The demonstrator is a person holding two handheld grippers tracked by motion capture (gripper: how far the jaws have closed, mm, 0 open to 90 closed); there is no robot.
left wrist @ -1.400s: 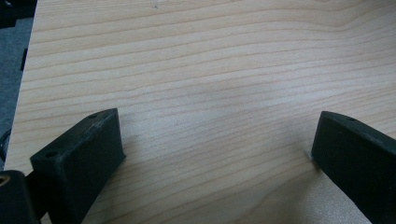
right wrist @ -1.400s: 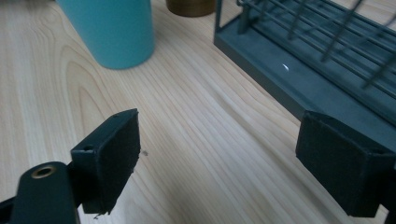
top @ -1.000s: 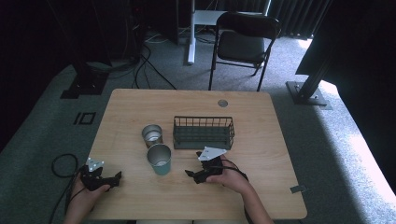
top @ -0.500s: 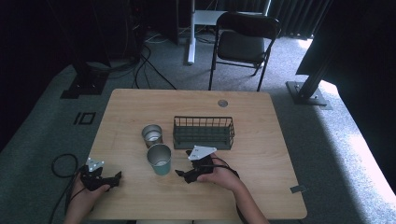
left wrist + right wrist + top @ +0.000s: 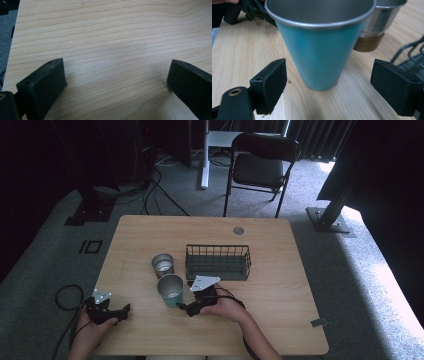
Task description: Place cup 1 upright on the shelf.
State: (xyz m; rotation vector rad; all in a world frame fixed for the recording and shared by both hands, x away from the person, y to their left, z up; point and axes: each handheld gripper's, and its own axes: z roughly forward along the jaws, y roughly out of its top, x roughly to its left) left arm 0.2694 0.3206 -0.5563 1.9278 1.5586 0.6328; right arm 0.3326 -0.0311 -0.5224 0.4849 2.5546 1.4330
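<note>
A teal metal cup [image 5: 170, 291] [image 5: 319, 47] stands upright near the table's middle front. Behind it stands a silver cup with a brown base [image 5: 163, 265] [image 5: 374, 27]. My right gripper [image 5: 186, 308] [image 5: 329, 87] is open just to the right of the teal cup, its jaws spread wide on either side of the cup's base, apart from it. My left gripper [image 5: 122, 312] [image 5: 115, 87] rests open near the table's front left corner, with only bare wood between its jaws.
A dark wire basket [image 5: 218, 262] sits behind my right hand, its corner at the right edge of the right gripper view [image 5: 412, 53]. A folding chair [image 5: 262, 167] stands beyond the table's far edge. The table [image 5: 280, 265] has bare wood on its right half.
My right gripper has moved left across the table toward the teal cup. The left gripper has stayed in place.
</note>
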